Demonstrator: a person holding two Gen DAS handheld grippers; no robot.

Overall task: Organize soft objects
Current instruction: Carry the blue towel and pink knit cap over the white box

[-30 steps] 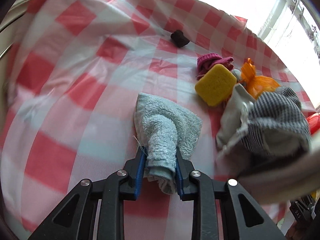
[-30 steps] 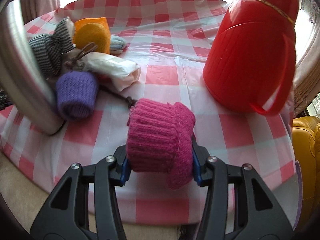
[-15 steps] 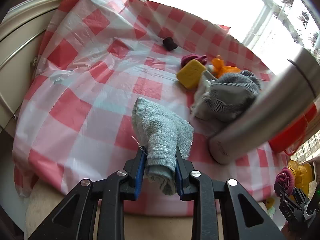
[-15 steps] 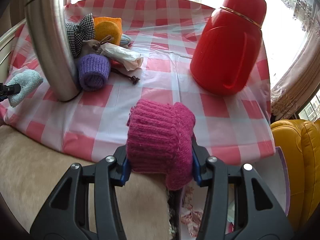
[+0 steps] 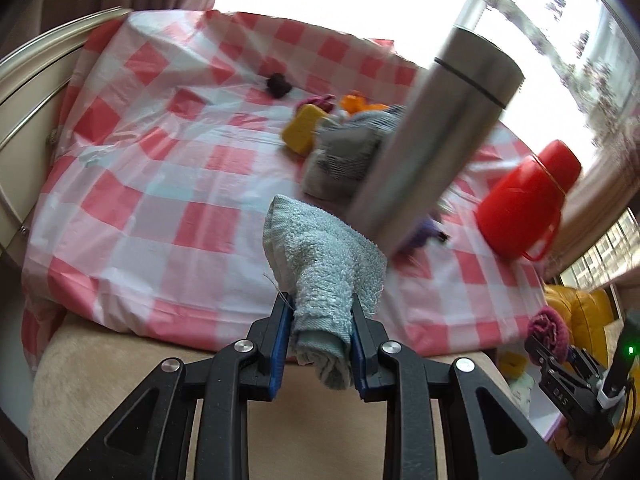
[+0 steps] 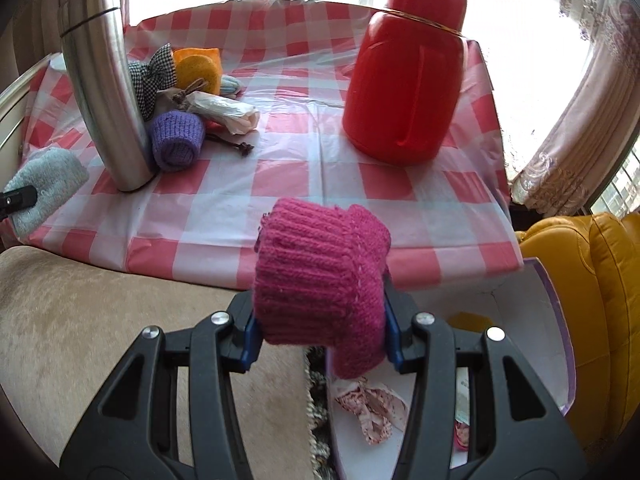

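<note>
the left gripper [image 5: 318, 336] is clamped on a pale blue towel [image 5: 320, 268] and the right gripper [image 6: 320, 328] on a magenta knit piece [image 6: 320, 280], both held clear of the table, likely bound for the white box [image 6: 532, 320] below

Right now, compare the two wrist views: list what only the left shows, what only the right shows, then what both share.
Left wrist only: the yellow sponge and a small dark object on the checkered tablecloth.
Right wrist only: the white box below and a white plastic packet.
Both: the steel flask, red thermos, blue towel, and magenta knit piece.
</note>
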